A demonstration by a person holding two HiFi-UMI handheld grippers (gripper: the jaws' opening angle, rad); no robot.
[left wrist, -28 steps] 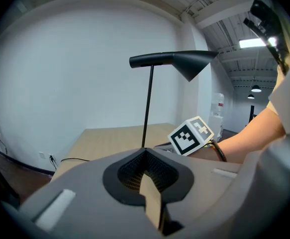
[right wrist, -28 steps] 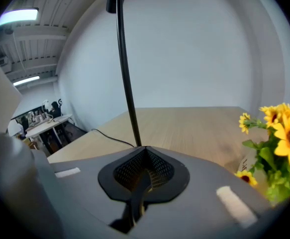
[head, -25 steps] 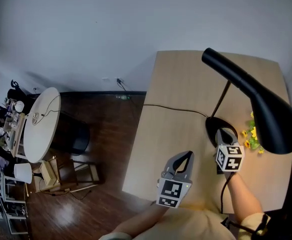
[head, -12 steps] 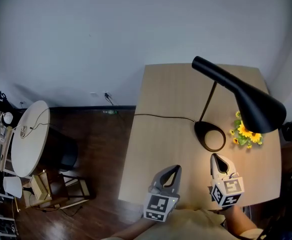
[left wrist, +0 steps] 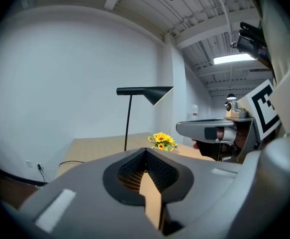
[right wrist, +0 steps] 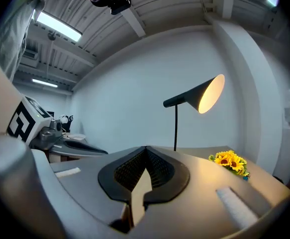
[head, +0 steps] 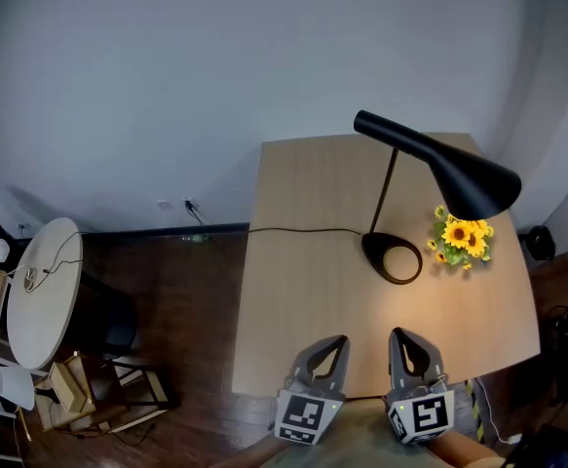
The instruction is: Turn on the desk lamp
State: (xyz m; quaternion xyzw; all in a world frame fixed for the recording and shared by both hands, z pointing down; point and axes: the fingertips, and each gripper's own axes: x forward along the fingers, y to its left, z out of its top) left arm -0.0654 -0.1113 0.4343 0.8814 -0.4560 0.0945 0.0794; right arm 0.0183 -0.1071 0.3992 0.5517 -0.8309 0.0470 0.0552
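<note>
Plainly, the desk lamp (head: 439, 164) glows

Head view: it stands at the tabletop's (head: 303, 261) far end beside sunflowers (head: 459, 237), well apart from the left claw (head: 339, 340) and right claw (head: 401, 333) at the near edge.
Left gripper view: jaws pressed together, empty.
Right gripper view: likewise, with the lamp's shade lit inside.

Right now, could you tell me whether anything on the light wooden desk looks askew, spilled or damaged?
Nothing stands out. The black desk lamp stands upright and lit, the small bunch of yellow sunflowers sits beside its round base, and the thin black cable runs flat off the desk at its left edge.
</note>
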